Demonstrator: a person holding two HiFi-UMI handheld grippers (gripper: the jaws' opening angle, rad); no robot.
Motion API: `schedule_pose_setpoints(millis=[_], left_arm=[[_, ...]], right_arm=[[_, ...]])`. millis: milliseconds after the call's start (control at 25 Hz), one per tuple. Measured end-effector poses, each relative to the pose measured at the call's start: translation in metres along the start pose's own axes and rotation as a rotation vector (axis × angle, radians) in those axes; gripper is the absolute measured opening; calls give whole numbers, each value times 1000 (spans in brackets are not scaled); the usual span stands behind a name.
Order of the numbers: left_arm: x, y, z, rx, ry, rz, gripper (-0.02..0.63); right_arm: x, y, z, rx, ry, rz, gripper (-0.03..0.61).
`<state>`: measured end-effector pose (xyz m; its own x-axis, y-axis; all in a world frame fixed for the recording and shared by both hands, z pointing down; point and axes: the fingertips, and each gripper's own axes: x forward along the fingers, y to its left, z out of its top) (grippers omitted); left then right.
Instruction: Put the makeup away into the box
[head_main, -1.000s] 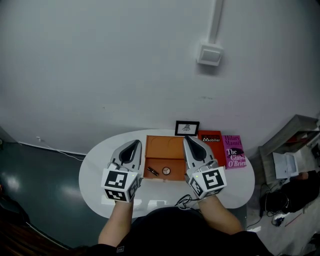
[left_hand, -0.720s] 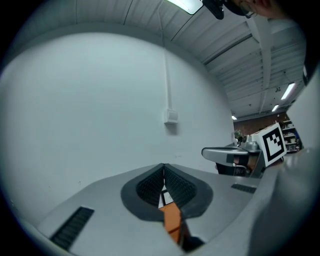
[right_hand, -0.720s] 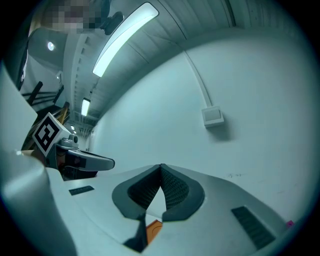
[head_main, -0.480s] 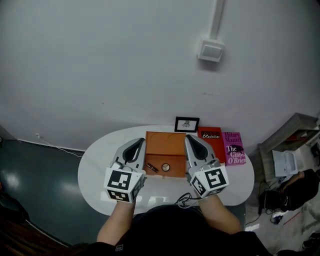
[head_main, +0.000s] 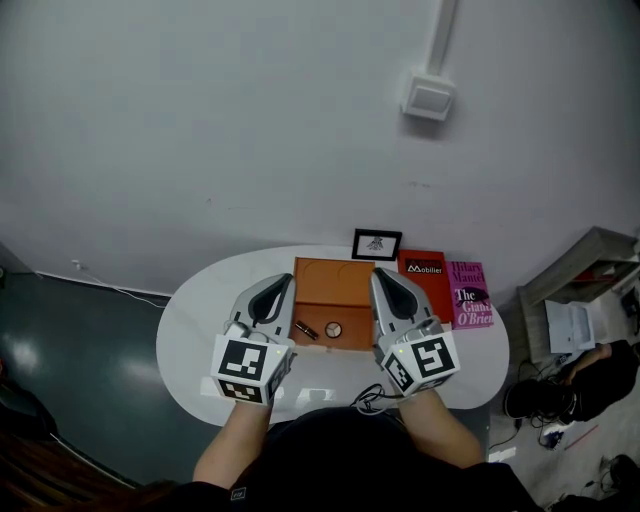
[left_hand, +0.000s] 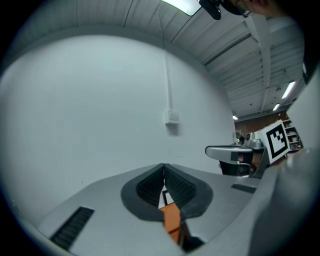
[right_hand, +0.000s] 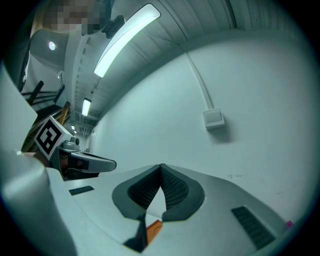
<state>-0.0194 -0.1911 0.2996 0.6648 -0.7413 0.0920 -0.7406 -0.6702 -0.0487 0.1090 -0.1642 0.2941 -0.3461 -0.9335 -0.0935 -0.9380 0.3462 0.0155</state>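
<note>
An open orange box (head_main: 335, 283) lies on the white oval table (head_main: 195, 330), between my two grippers. A dark lipstick (head_main: 306, 331) and a small round compact (head_main: 333, 329) lie inside its front half. My left gripper (head_main: 283, 283) hovers over the box's left edge, and my right gripper (head_main: 379, 277) over its right edge. Both point level toward the wall. In the left gripper view the jaws (left_hand: 163, 167) meet with nothing between them, and the orange box (left_hand: 171, 220) shows below. The right gripper (right_hand: 161, 167) is likewise shut and empty.
A small framed picture (head_main: 376, 244) stands behind the box. A red book (head_main: 424, 285) and a pink book (head_main: 468, 295) lie to its right. A cable (head_main: 370, 402) coils at the table's near edge. A wall box (head_main: 430, 95) with a conduit is mounted above.
</note>
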Motion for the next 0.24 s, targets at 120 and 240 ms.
schedule_pose_setpoints(millis=[120,240], left_arm=[[-2,0,0,-3,1,-2,12],[-3,1,-1,-6,2,-2,12]], right_arm=[[0,2,0,-8,-5,9,34],[0,4,-1,-6,-6,13,35]])
